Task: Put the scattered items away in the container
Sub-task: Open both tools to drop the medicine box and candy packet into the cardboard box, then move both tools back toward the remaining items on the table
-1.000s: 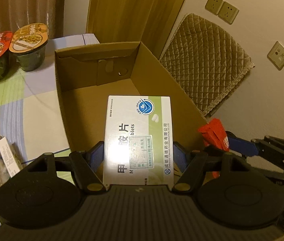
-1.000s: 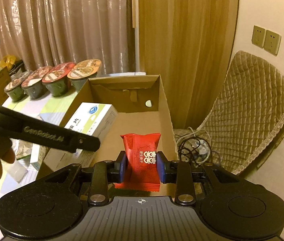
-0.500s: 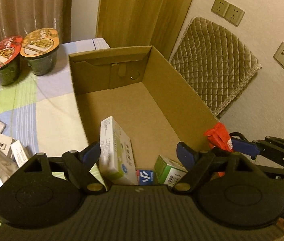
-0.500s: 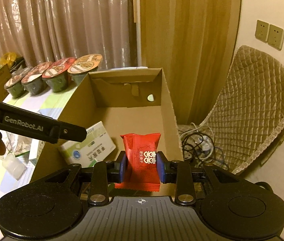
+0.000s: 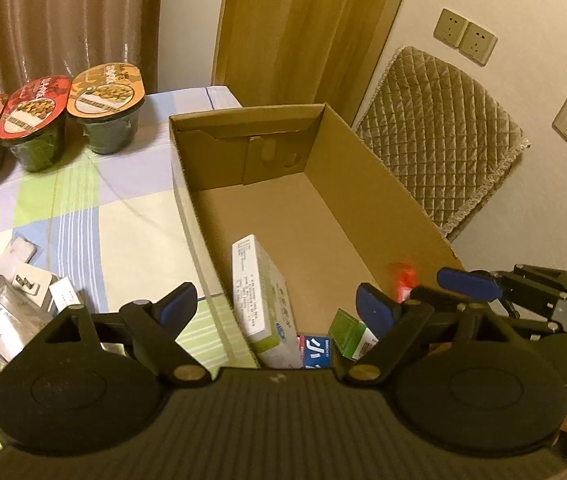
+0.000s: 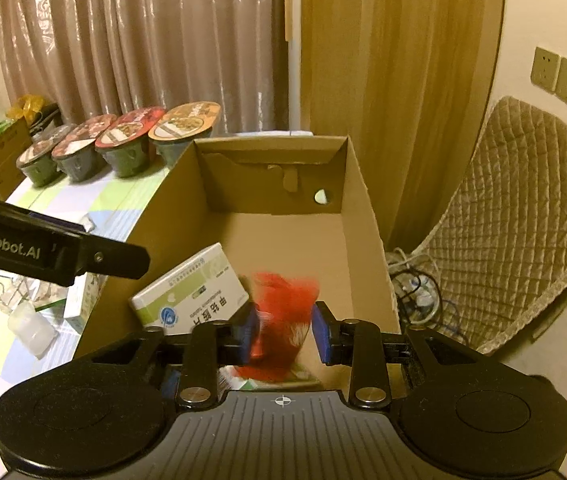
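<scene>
Checked tablecloth (image 5: 83, 216) by the curtains, and our cardboard box (image 5: 383, 196) already has the white-green medicine box (image 5: 263, 300) leaning on its left wall plus a couple of small cartons. Our left gripper (image 5: 275, 312) is spread wide and empty, and our right gripper (image 6: 283, 332) looks parted, with the blurred red snack packet (image 6: 283, 320) apparently dropping in. Foil packs and small cards (image 5: 23, 280) on the cloth still need tidying.

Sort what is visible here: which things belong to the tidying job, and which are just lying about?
Job:
cardboard box
white-green medicine carton inside it
red packet, blurred between the right tool's parted fingers
left tool, open
loose packets on the table

Lying about:
noodle cups
quilted cushion
cables
</scene>
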Tool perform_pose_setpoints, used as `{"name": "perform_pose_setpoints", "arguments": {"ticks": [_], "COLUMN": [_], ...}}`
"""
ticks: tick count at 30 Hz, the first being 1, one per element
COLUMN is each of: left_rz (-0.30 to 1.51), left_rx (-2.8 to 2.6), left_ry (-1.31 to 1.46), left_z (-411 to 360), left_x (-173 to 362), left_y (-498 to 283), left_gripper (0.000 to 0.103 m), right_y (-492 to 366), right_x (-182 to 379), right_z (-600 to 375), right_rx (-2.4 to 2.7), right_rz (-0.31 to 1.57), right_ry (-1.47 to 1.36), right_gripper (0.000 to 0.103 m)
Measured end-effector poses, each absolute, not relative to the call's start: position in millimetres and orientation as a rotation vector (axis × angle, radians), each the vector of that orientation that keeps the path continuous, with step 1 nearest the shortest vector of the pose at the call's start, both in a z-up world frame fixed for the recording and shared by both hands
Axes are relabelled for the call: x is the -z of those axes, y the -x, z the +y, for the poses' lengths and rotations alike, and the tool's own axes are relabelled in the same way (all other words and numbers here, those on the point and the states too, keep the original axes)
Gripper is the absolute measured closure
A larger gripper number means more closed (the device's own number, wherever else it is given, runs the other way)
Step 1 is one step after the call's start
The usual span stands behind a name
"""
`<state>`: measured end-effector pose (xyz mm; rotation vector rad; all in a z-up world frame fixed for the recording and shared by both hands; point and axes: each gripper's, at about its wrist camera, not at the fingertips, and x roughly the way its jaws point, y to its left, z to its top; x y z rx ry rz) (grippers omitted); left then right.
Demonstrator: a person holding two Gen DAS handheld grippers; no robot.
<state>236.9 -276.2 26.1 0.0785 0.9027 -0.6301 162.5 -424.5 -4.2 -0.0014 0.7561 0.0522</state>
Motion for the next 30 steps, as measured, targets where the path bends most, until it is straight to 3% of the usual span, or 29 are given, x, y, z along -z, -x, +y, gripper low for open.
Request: {"name": "perform_pose_setpoints", "arguments": {"ticks": [1,3,19,30], "left_rz": [0.903,0.903,0.907,0.932], "left_rx": [0.628,0.625,0.551,0.448], "left_ry": [-0.076,-0.071,-0.037,-0.031], "left_z": [-274.5,-270.8,-207.2,-117.2], "left_x": [-25.7,-25.2,-23.6,-12.5], "left_y": [-236.8,-236.5,-213.9,-173.0], "left_gripper": [0.019,0.019,0.017,0.008], "right_y": [-162.1,-159.4,-125.8,-102.9], "right_x": [4.2,3.6,-2.7,-19.7], "right_z": [-424.8,-426.7,-412.2,-359.1], "right_rx": [-0.049,-0.043,-0.051,-0.144], "right_rz": [0.754,0.743,0.739,0.708], "right_ry": [-0.001,-0.012,-0.027,-0.013], "right_gripper": [0.067,0.017,0.016,0.016]}}
